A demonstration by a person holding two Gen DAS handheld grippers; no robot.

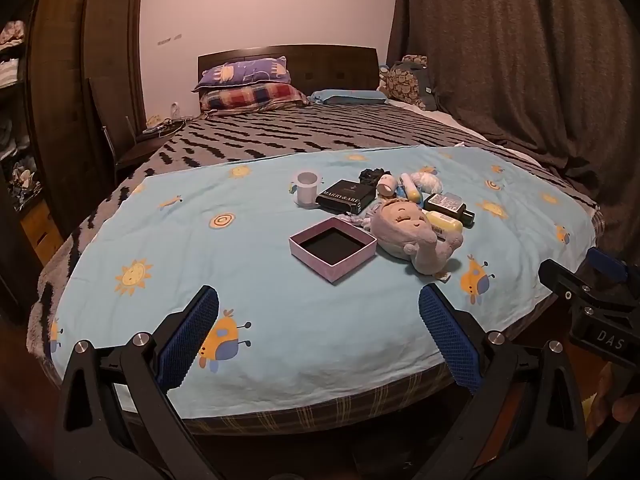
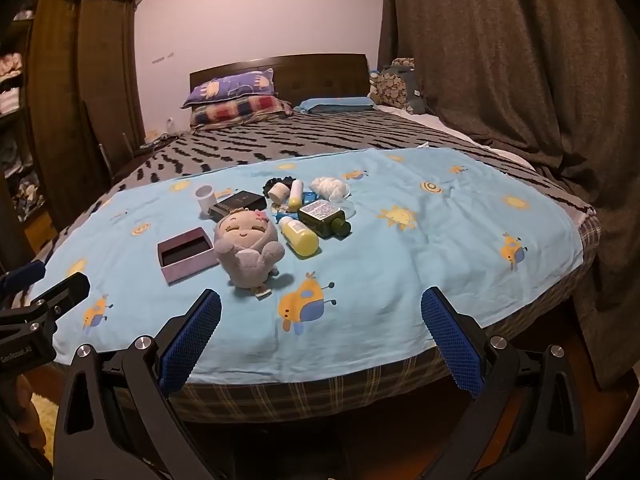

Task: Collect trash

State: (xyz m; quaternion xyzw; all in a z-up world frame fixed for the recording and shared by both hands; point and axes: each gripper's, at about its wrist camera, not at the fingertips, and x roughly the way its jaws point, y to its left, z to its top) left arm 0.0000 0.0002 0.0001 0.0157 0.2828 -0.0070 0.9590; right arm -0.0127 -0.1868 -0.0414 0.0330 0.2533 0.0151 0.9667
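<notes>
Only the right view shows the green bottle's [image 2: 323, 216] side; the left shows the box [image 1: 333, 249] interior. Both the left claw [image 1: 319, 334] and right claw [image 2: 321, 334] gape wide, empty, with the clutter [image 2: 304, 208] well ahead on the bed [image 2: 400, 264].

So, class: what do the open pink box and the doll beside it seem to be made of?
Pink box: probably cardboard with a matte paper covering; stiff thin walls, crisp corners, dark lining inside. Doll: soft plush fabric, likely stuffed; fuzzy matte surface, rounded shape, stitched face.
</notes>
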